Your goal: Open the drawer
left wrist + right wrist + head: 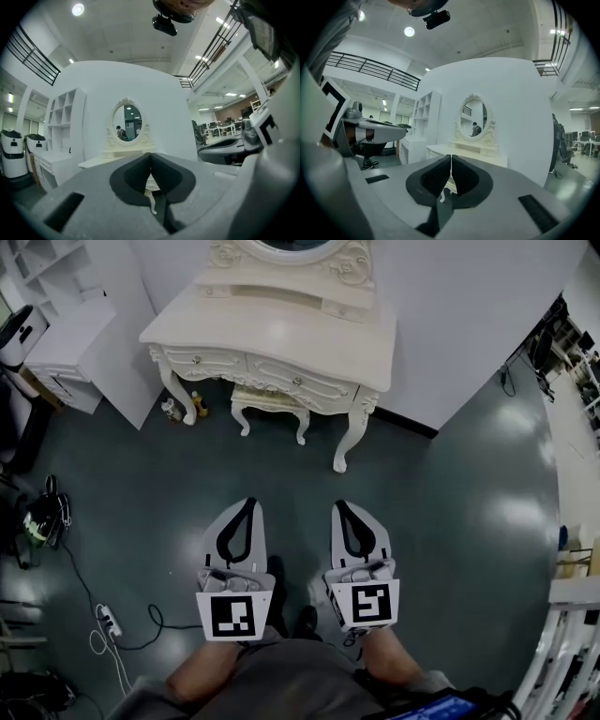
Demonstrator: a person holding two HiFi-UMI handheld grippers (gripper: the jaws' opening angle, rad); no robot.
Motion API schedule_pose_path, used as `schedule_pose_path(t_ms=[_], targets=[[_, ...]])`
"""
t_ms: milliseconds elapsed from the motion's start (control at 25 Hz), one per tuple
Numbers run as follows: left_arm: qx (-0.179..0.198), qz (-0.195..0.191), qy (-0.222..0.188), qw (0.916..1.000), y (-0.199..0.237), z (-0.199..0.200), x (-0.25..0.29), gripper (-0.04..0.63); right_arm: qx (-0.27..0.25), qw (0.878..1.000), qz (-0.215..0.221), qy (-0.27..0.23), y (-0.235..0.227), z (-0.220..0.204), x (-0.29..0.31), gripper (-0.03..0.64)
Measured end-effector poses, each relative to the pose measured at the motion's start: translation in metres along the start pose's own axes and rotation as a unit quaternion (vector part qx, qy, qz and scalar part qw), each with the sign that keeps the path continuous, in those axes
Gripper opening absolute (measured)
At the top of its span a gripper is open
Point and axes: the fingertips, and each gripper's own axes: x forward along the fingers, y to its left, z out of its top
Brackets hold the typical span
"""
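- The left gripper (247,506) is clenched on nothing. Its own view shows the two dark pads meeting in a thin seam.
- The right gripper (339,506) is closed just as tightly, and it is also empty.
- Both are held level and side by side above the dark floor (450,521). They point towards the dressing table (281,334) and are well apart from it.
- The dressing table is cream with curved legs. It stands at the far edge of the floor against a white wall (469,315).
- An oval mirror (291,246) rises from the back edge of the table top.
- The drawer (298,381) sits in the table's front, under the near edge of the top. It is shut flush, with a small knob at its middle.
- A smaller drawer (197,360) to the left of it is shut too.
- A stool (270,401) is tucked under the table, between its front legs.
- A white shelf unit (66,324) stands at the far left corner of the floor.
- A power strip (111,620) with its cable lies near the floor's left edge.
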Motion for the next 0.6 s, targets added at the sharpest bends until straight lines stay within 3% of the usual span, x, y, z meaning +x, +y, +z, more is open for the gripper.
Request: schedule_pose_path(t_ms=[280,600], targets=[[-0.002,-0.021,-0.009,0.9997,0.045,0.001,0.071,0.014,-0.008,1.000,-0.020,0.002,-0.011,0.013,0.082,0.015],[0.010,-0.044,-0.035,0.9984,0.084,0.020,0.120,0.014,-0.021,0.999,-0.043,-0.012,-0.017,0.042,0.134,0.015]])
